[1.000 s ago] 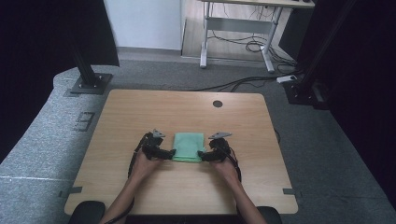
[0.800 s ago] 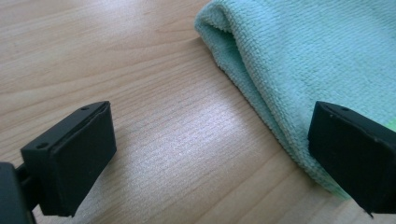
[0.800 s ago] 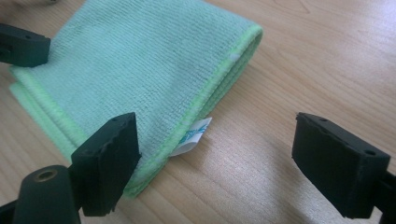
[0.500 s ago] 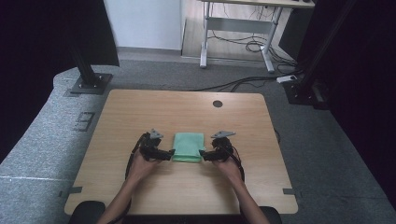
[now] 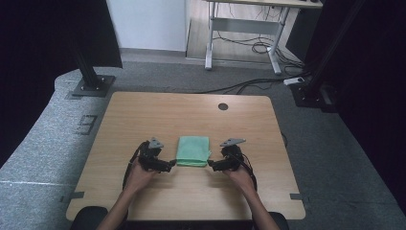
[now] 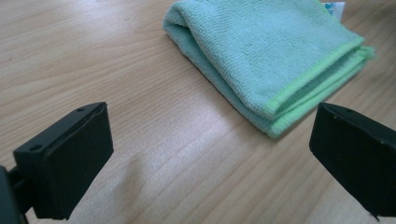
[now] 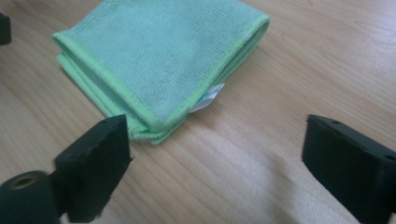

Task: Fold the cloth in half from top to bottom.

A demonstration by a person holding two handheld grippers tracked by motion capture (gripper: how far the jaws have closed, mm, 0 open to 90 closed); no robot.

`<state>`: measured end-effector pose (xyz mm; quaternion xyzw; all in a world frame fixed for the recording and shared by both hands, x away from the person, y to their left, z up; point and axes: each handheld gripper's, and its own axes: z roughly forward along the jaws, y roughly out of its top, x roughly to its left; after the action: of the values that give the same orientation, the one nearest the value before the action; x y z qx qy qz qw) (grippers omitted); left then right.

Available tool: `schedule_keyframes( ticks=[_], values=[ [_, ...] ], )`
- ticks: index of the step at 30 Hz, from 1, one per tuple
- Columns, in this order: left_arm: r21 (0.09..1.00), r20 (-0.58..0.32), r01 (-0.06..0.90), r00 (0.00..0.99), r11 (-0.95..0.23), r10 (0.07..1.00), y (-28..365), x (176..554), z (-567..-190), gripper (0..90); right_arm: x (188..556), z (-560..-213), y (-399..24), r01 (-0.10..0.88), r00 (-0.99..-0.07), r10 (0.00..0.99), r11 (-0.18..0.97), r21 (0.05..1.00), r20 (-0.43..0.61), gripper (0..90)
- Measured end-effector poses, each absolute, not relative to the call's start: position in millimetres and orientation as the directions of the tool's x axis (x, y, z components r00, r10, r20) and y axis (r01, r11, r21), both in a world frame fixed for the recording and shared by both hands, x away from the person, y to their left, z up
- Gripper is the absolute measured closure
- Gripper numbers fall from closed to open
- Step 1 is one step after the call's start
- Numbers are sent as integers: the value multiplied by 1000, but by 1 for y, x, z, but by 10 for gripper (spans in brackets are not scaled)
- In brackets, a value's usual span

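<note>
Fingers [image 6: 70, 158] on our left gripper [image 5: 168, 166] and right gripper [image 5: 212, 166] stand wide, the right's having just opened, flanking the folded green cloth [image 5: 193, 150] on the desk [image 5: 143, 110]; it looks finished, so next we back away.

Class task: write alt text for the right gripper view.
A folded green cloth lies flat on a wooden table, a small white label showing at its near edge. The right claw stands open in front of it, holding nothing.

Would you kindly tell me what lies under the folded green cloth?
The green cloth lies flat on the wooden table. A small white label pokes out between its layers; anything else underneath is covered.
</note>
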<state>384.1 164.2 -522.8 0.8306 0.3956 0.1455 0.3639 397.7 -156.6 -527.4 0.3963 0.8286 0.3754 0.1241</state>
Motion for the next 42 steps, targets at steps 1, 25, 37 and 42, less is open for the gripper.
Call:
schedule_keyframes(
  ticks=[1,25,37,42],
  values=[
    [722,-35,543,647,-429,762,165,383,-522,0,397,-527,-157,563,-657,748,407,719,91,40],
    [728,18,497,674,-471,739,187,351,-511,0,362,-507,-187,520,-662,749,424,741,36,0],
    [721,56,499,650,-481,758,211,334,-507,0,343,-503,-214,530,-626,779,393,752,34,0],
    [721,52,508,638,-471,768,218,329,-511,0,336,-508,-226,542,-605,796,376,752,38,0]
  ],
)
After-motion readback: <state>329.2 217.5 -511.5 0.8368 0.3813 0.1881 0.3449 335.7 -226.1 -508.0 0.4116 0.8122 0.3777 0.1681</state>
